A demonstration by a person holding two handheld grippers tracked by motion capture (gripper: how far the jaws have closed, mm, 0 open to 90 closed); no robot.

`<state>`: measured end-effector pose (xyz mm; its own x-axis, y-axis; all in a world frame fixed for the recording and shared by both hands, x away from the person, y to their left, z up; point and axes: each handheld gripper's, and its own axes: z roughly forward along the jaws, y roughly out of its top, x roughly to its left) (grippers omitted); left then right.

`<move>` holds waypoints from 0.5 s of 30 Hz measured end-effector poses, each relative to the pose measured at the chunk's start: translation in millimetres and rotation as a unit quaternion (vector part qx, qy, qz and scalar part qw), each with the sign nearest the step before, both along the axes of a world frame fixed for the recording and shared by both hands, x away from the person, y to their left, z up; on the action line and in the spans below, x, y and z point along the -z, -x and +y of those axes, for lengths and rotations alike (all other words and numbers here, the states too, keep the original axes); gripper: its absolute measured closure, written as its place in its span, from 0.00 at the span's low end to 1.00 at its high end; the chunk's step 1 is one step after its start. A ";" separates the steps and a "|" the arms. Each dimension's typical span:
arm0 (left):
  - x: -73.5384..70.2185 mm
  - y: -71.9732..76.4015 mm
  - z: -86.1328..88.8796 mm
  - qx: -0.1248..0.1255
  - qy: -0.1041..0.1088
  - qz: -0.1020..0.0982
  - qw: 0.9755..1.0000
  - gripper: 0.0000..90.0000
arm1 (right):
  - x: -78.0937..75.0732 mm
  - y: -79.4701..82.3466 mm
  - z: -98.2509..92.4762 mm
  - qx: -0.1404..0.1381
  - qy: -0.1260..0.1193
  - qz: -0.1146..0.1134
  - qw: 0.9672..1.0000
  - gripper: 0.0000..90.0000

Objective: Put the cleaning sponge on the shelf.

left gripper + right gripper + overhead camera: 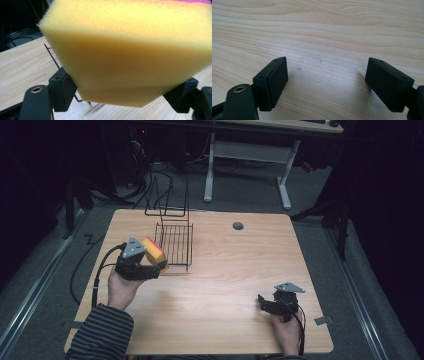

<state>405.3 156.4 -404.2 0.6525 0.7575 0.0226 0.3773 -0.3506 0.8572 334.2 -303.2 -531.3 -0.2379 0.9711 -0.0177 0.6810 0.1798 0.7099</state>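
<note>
At the left side of the wooden table (225, 270), a person in a striped sleeve (102, 332) is holding the left gripper (150, 267) above the tabletop, and its grey three-cornered plate (133, 247) is facing up toward the high view. The two black jaws are pressing from both sides on a yellow sponge (154, 252), which is carrying a pink layer on one face; in the left gripper view the sponge (130, 55) is sitting between the jaw pads and is bulging out in front of them, so the grip is looking firm. The sponge is hanging just beside the near left corner of a black wire rack (175, 242), which is lying on the table with its tall wire back (167, 200) standing up at the far edge. I cannot tell if the sponge is touching the rack; in the left gripper view one thin wire (53, 56) of the rack is passing just behind the sponge. More to the right, near the far edge of the table, a small round grey cap (238, 226) is sitting in the wood. At the near right side the person's other hand (286, 332) is holding the right gripper (264, 302) low over the table, well apart from the rack. In the right gripper view its jaws are standing wide, with only bare wood grain (324, 37) between them.
</note>
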 end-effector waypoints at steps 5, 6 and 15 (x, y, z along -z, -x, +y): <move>-2.3 -6.5 -4.1 -0.003 -0.007 -0.007 1.000 0.26 | 0.0 0.0 0.0 0.000 0.000 0.000 1.000 0.21; -2.5 -8.0 -5.4 -0.003 -0.010 -0.009 1.000 0.26 | 0.0 0.0 0.0 0.000 0.000 0.000 1.000 0.21; -1.3 -25.5 -14.9 -0.004 -0.017 -0.008 1.000 0.26 | 0.0 0.0 0.0 0.000 0.000 0.000 1.000 0.21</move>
